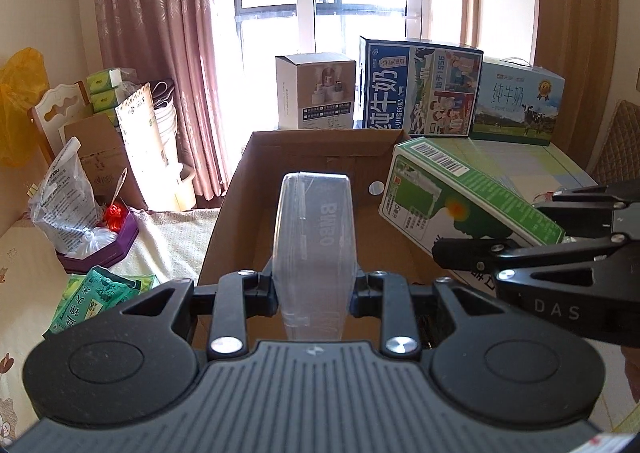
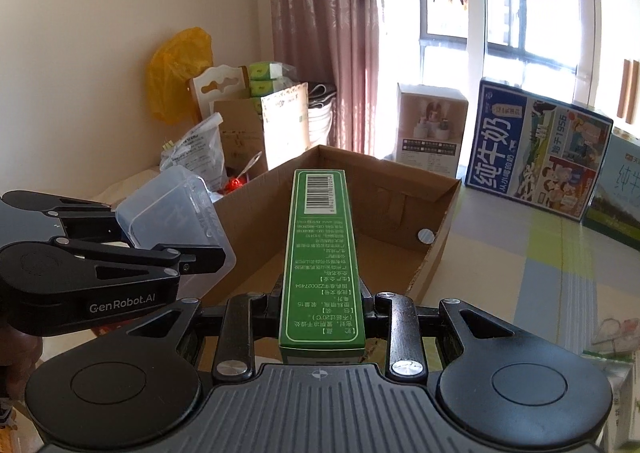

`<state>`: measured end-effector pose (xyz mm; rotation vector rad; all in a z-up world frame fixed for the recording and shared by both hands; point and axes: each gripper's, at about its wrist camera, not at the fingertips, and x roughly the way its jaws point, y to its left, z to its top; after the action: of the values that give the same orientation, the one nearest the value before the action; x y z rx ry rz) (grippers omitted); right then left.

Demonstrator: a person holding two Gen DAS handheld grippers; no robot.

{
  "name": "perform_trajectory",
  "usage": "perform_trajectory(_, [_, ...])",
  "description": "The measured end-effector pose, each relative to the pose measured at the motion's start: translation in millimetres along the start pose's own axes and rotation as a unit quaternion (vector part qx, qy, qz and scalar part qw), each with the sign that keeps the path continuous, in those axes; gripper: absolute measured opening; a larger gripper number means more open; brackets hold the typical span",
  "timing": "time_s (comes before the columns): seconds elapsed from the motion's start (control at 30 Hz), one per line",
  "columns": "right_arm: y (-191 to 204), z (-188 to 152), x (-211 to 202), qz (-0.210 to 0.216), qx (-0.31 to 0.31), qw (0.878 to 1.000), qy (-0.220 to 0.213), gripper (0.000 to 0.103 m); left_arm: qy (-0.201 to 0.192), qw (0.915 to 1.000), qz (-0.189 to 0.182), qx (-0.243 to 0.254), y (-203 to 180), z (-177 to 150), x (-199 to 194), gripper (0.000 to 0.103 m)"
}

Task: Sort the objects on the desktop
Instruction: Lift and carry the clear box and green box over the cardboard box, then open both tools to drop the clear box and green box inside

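Note:
My left gripper (image 1: 315,289) is shut on a clear plastic case (image 1: 315,237) marked BINBO, held edge-up above the open cardboard box (image 1: 256,157). It also shows in the right wrist view (image 2: 200,249), with the case (image 2: 172,209) in it. My right gripper (image 2: 322,293) is shut on a green and white carton (image 2: 320,245) with a barcode, held over the box (image 2: 400,189). In the left wrist view the carton (image 1: 452,189) is tilted at the box's right edge, in the right gripper (image 1: 472,249).
Two blue milk cartons (image 1: 420,89) (image 1: 520,105) and a white product box (image 1: 316,91) stand behind the cardboard box by the window. Bags, a purple tray (image 1: 100,249) and green packets (image 1: 100,293) lie at left. A checked tablecloth (image 2: 520,253) covers the table.

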<state>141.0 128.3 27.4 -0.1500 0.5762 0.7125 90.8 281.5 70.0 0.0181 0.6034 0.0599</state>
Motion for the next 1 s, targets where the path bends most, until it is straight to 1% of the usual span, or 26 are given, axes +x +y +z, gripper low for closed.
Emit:
perform_trajectory(0.2, [2, -1, 10, 0.001, -0.001, 1.000, 0.005, 0.027, 0.005, 1.0000, -0.003, -0.008, 3, -3, 9, 0.026])
perform_trajectory(0.43, [3, -3, 11, 0.001, -0.002, 1.000, 0.005, 0.027, 0.016, 0.9998, -0.003, -0.013, 7, -7, 18, 0.027])
perform_trajectory(0.73, [0, -5, 12, -0.003, 0.000, 1.000, 0.004, 0.027, 0.009, 0.9998, 0.007, -0.014, 11, -10, 13, 0.030])
perform_trajectory(0.87, [2, -5, 13, -0.001, 0.001, 1.000, 0.005, 0.027, 0.006, 0.9998, 0.010, -0.016, 12, -10, 10, 0.030])
perform_trajectory(1.0, [5, -5, 17, 0.008, -0.001, 1.000, 0.007, 0.027, 0.003, 0.9998, 0.012, -0.017, 13, -11, 7, 0.034])
